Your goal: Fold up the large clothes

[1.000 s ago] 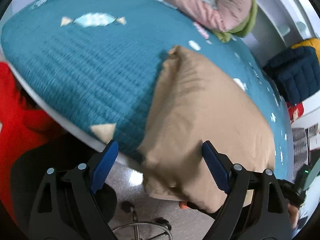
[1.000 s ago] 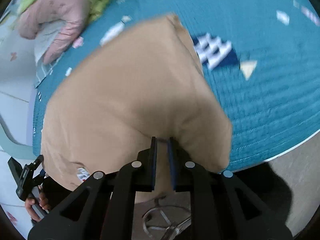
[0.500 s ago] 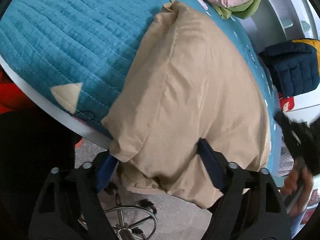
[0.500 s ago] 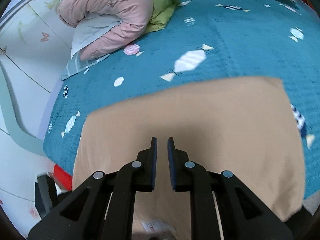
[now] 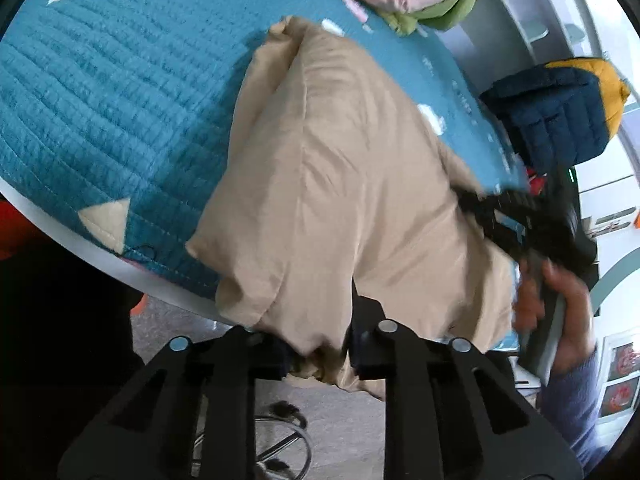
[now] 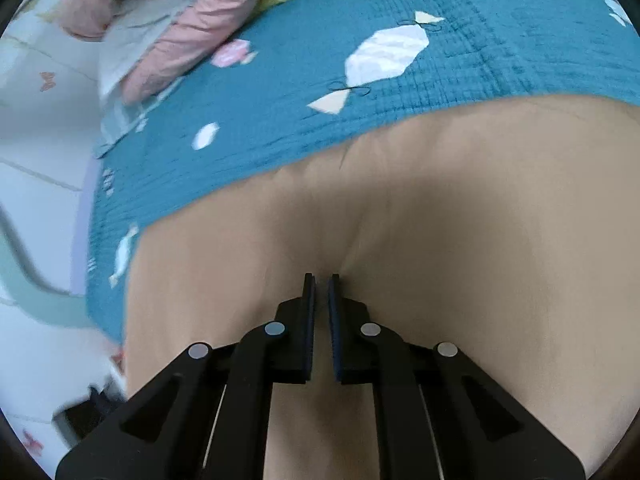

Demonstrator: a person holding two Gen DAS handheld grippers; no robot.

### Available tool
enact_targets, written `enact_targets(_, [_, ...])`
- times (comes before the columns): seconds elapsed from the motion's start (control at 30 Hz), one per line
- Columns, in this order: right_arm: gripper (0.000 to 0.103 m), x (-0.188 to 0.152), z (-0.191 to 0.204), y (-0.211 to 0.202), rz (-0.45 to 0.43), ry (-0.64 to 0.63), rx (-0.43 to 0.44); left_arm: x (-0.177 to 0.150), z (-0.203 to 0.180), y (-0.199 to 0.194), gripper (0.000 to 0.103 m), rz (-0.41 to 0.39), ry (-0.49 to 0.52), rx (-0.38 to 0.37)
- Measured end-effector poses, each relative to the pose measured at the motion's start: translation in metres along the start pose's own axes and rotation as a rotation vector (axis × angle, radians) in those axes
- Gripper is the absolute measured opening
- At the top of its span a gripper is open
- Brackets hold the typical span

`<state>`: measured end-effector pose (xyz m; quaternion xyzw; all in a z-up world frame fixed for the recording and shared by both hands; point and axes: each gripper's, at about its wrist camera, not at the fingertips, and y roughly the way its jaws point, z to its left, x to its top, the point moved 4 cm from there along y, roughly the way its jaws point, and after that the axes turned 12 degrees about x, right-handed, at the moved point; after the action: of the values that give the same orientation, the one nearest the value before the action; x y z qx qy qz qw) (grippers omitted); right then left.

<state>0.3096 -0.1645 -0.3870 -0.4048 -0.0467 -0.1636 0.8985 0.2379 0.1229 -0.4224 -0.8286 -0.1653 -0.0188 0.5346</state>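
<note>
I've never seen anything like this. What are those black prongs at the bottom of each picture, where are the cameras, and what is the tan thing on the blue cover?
No robot here: a person carries a hand-held gripper in each hand, a two-fingered clamp with a wide-angle camera looking along its fingers. One picture comes from the left hand-held gripper, the other from the right hand-held gripper.

The tan thing is a large beige garment lying on a teal quilted bedspread with candy shapes, its near end hanging over the edge. Both grippers are pinched shut on its fabric. In the left picture you also see the person's right hand holding the other gripper.

Farther back lie a pink and green jacket and a navy and yellow puffer jacket.
</note>
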Motion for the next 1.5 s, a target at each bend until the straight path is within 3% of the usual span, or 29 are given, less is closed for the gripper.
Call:
enact_targets(0.1, [0.011,-0.044,0.0,-0.018,0.021,-0.02,0.006,0.004,-0.01,-0.018,0.018,-0.039,0.024,-0.039])
enact_targets(0.17, [0.008,-0.062,-0.015,-0.004,0.045,-0.006,-0.02,0.006,-0.021,-0.029,0.017,-0.059,0.036,-0.063])
enact_targets(0.27, [0.003,-0.062,-0.025,0.011,-0.004,-0.069,-0.02,0.01,-0.046,-0.038,0.017,-0.063,0.076,-0.096])
enact_targets(0.37, [0.008,-0.064,-0.007,-0.005,-0.039,-0.114,-0.033,0.015,-0.068,-0.048,0.017,-0.091,0.133,-0.071])
enact_targets(0.47, [0.024,-0.082,0.031,-0.037,-0.132,-0.26,-0.028,0.026,-0.081,-0.054,0.017,-0.093,0.136,-0.078])
enact_targets(0.53, [0.057,-0.096,0.053,-0.059,-0.2,-0.346,0.009,0.033,-0.092,-0.057,0.017,-0.093,0.152,-0.075])
enact_targets(0.63, [0.069,-0.123,0.093,-0.079,-0.277,-0.523,0.039,0.038,-0.103,-0.059,0.017,-0.075,0.172,-0.077])
enact_targets(0.73, [0.079,-0.138,0.115,-0.056,-0.242,-0.67,0.017,0.038,-0.113,-0.061,0.017,-0.065,0.203,-0.08])
enact_targets(0.83, [0.079,-0.132,0.117,-0.028,-0.218,-0.682,-0.003,0.038,-0.125,-0.063,0.017,-0.057,0.224,-0.088])
enact_targets(0.97, [0.077,-0.125,0.118,-0.014,-0.273,-0.701,-0.047,0.036,-0.136,-0.064,0.017,-0.045,0.229,-0.107])
enact_targets(1.0, [0.067,-0.122,0.117,-0.013,-0.293,-0.704,-0.063,0.036,-0.138,-0.064,0.017,-0.041,0.233,-0.11])
enact_targets(1.03, [0.047,-0.119,0.114,-0.013,-0.297,-0.701,-0.08,0.035,-0.141,-0.063,0.017,-0.037,0.241,-0.112])
enact_targets(1.1, [0.022,-0.115,0.109,-0.017,-0.312,-0.66,-0.087,0.033,-0.147,-0.062,0.017,-0.035,0.255,-0.108])
enact_targets(1.17, [0.016,-0.11,0.099,-0.03,-0.333,-0.573,-0.026,0.035,-0.154,-0.063,0.018,-0.035,0.26,-0.128])
enact_targets(1.23, [0.014,-0.101,0.08,-0.047,-0.349,-0.402,0.093,0.032,-0.163,-0.07,0.028,-0.052,0.288,-0.152])
enact_targets(1.27, [0.014,-0.096,0.067,-0.056,-0.359,-0.309,0.154,0.029,-0.169,-0.075,0.041,-0.06,0.297,-0.189])
enact_targets(1.33, [0.014,-0.089,0.045,-0.071,-0.383,-0.166,0.243,0.024,-0.18,-0.101,0.056,-0.142,0.324,-0.291])
enact_targets(1.37, [0.014,-0.088,0.03,-0.083,-0.408,-0.077,0.298,0.023,-0.18,-0.112,0.075,-0.19,0.324,-0.307])
enact_targets(1.43, [0.014,-0.09,0.01,-0.101,-0.446,0.038,0.354,0.025,-0.169,-0.132,0.081,-0.314,0.292,-0.274])
enact_targets(1.5, [0.014,-0.096,-0.012,-0.117,-0.483,0.15,0.402,0.031,-0.157,-0.123,0.081,-0.337,0.27,-0.147])
